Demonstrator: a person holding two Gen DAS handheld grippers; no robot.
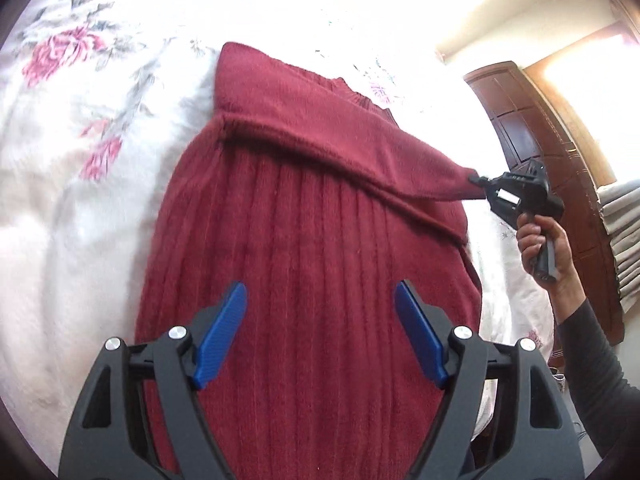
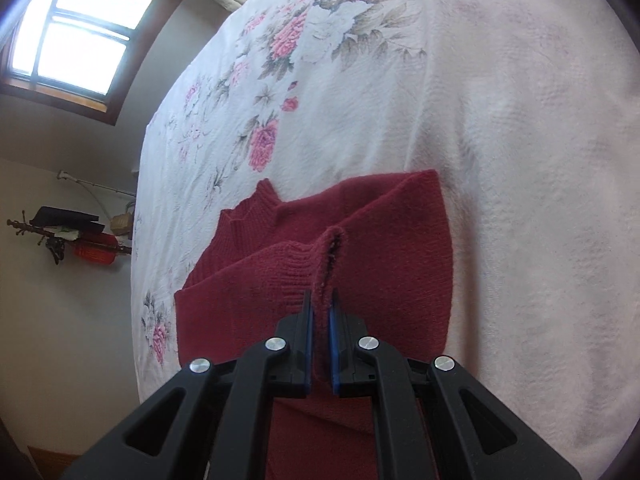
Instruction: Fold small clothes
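Note:
A dark red ribbed sweater [image 1: 304, 248] lies on a white bedspread with pink flowers [image 1: 80, 160]. Its sleeve [image 1: 360, 148] is stretched across the chest toward the right. My right gripper [image 1: 478, 181] is shut on the sleeve's cuff, held by a hand [image 1: 548, 248]. In the right wrist view the cuff [image 2: 322, 276] is pinched between the blue pads of the right gripper [image 2: 321, 300], with the collar [image 2: 248, 216] beyond it. My left gripper [image 1: 320, 292] hovers open over the sweater's ribbed body, nothing between its blue fingers [image 1: 224, 332].
The bedspread [image 2: 520, 160] spreads wide to all sides of the sweater. A dark wooden door [image 1: 540, 140] stands beyond the bed's right edge. A window [image 2: 76, 40] and a wall rack with items [image 2: 80, 236] are off the bed's far side.

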